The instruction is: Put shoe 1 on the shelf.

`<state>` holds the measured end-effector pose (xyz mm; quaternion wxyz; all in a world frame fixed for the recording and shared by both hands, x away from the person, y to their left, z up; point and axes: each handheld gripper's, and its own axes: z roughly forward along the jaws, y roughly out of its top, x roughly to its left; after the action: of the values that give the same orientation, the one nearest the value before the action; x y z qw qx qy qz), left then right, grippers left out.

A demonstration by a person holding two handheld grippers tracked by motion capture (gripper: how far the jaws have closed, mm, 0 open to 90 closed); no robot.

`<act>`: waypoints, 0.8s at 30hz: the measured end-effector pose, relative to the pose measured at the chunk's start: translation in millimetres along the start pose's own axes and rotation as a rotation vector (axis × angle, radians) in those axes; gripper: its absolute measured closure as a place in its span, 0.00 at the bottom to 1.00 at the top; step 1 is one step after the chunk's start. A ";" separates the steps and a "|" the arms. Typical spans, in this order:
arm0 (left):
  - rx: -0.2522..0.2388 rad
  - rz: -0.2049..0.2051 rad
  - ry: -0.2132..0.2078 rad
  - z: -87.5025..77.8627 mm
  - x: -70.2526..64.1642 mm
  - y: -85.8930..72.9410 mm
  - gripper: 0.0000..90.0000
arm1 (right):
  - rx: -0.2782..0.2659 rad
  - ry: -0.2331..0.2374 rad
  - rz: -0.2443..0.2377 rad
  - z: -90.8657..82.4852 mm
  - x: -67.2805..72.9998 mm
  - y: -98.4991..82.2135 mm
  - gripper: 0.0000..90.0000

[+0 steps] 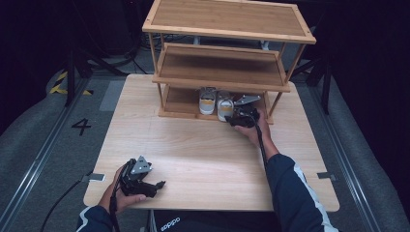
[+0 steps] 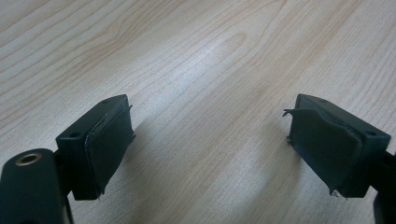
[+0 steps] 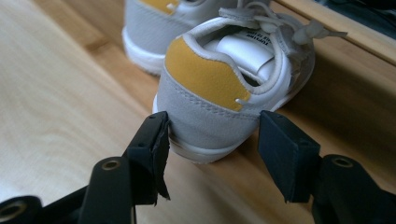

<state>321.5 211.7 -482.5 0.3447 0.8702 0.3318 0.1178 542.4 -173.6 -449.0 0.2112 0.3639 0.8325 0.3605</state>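
Black jaws of the right gripper (image 3: 210, 149) stand part-open astride the heel of the nearer shoe (image 3: 224, 88); one pad touches its side, the other stands just clear, so no firm grip yet. Just beyond that shoe its mate (image 3: 154, 28) sits beside it on the rack's bottom shelf (image 1: 181, 104). Left gripper (image 2: 210, 144) rests wide open and empty over bare table (image 2: 196, 56). Judgement: the grasp is only beginning; whether the pair goes in or comes out cannot be told
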 end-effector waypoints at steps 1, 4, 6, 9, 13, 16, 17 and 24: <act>0.000 0.001 0.000 0.0 0.0 0.0 0.15 | 0.001 -0.007 0.004 2.1 0.1 1.7 0.50; -0.001 0.000 0.002 0.0 -0.1 0.0 0.15 | 0.010 -0.033 0.000 8.6 0.5 6.3 0.50; -0.001 0.000 0.003 0.0 -0.2 -0.1 0.15 | 0.016 -0.048 0.006 12.1 0.9 9.0 0.50; -0.001 -0.001 0.004 -0.1 -0.4 -0.2 0.15 | 0.015 -0.062 0.018 16.4 -0.1 10.5 0.50; -0.003 -0.002 0.005 -0.2 -0.9 -0.5 0.16 | 0.013 -0.073 0.026 19.3 1.3 11.6 0.50; -0.004 -0.002 0.010 -0.6 -1.2 -0.7 0.16 | 0.009 -0.085 0.024 20.8 3.9 12.5 0.50; -0.004 -0.005 0.011 -0.6 -1.4 -0.8 0.16 | 0.008 -0.083 0.025 21.2 4.1 12.6 0.50; -0.004 -0.008 0.009 -0.6 -1.4 -0.8 0.16 | -0.021 -0.053 0.045 15.7 0.1 10.2 0.53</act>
<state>319.8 211.6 -482.6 0.3456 0.8676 0.3364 0.1212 556.6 -161.7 -451.5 0.2290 0.3896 0.8144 0.3640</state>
